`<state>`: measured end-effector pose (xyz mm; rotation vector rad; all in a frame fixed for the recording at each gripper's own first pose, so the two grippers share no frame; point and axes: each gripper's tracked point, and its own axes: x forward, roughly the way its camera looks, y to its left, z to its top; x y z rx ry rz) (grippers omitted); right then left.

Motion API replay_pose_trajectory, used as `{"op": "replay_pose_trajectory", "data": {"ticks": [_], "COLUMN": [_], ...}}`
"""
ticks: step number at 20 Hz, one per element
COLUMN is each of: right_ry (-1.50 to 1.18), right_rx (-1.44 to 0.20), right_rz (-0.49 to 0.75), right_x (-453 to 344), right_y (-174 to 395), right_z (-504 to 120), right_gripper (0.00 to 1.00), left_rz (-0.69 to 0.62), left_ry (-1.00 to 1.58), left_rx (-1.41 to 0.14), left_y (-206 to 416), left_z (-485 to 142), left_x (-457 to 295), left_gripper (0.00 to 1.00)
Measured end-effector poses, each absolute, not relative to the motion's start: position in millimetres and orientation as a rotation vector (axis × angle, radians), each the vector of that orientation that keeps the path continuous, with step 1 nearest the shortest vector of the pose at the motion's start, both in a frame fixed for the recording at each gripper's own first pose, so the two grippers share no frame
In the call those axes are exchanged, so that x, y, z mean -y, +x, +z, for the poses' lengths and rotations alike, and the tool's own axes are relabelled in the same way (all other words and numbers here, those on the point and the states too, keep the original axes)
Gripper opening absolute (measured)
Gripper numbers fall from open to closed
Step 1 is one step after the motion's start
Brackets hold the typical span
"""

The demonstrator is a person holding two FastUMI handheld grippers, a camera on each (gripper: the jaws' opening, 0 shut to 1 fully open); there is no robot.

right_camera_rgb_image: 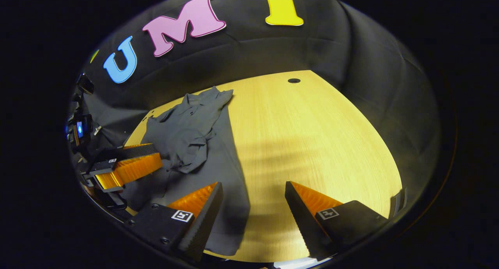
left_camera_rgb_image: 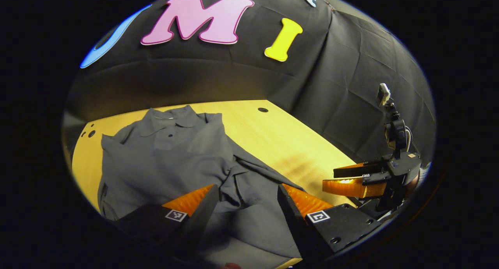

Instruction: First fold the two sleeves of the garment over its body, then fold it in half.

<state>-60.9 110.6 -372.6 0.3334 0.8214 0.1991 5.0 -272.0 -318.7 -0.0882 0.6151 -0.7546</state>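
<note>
A dark grey polo shirt [left_camera_rgb_image: 167, 160] lies flat on the wooden table [left_camera_rgb_image: 288, 144], collar towards the far wall. One sleeve [left_camera_rgb_image: 241, 175] lies folded over its body; it is also in the right gripper view as the sleeve [right_camera_rgb_image: 191, 152] on the shirt [right_camera_rgb_image: 183, 121]. My left gripper [left_camera_rgb_image: 247, 200] hangs open over the shirt's lower part, nothing between its fingers. My right gripper [right_camera_rgb_image: 253, 195] is open over the shirt's hem edge and bare table [right_camera_rgb_image: 312, 136]. Each gripper shows in the other's view: the right gripper [left_camera_rgb_image: 329, 178] beside the shirt, the left gripper [right_camera_rgb_image: 158, 154] above it.
A round hole [left_camera_rgb_image: 263, 110] is in the table's far side, with small holes [left_camera_rgb_image: 91, 133] at the far left corner. Black cloth walls close in the table behind and on the right. Bare wood stretches to the right of the shirt.
</note>
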Motion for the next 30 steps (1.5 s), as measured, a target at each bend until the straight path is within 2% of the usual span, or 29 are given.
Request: {"op": "replay_pose_trajectory", "data": {"ticks": [8,9,10,15,19,24,30], "right_ry": [0.295,0.293,0.291,0.264,0.25,0.222,0.164], "right_rx": [-0.897,-0.903,-0.906,-0.939,-0.977,-1.019,-1.069], "right_rz": [0.226,0.225,0.224,0.218,0.201,0.188,0.197], "right_x": [-142.7,-146.1,-148.7,-164.8,-171.5,-175.4,-180.2], "right_y": [-112.0,-115.1,-118.1,-127.5,-136.5,-143.0,-145.8], "right_z": [-379.5,-379.4,-378.9,-385.9,-396.1,-406.8,-424.7], "right_gripper": [0.99,0.99,0.99,0.99,0.99,0.99,0.99], "left_rz": [-0.583,-0.556,-0.526,-0.34,-0.241,-0.163,-0.17], "left_ry": [-0.063,-0.063,-0.062,-0.071,-0.027,-0.021,-0.002], "left_rx": [-0.666,-0.679,-0.694,-0.756,-0.791,-0.842,-0.931], "left_y": [-32.2,-37.6,-42.1,-56.2,-62.5,-66.0,-68.1], "left_z": [-338.6,-345.0,-350.7,-380.4,-406.8,-432.7,-466.2], "left_x": [138.0,119.0,100.8,14.0,-35.6,-67.0,-63.1], "left_gripper": [0.96,0.91,0.96,0.96,0.96,0.96,0.96]}}
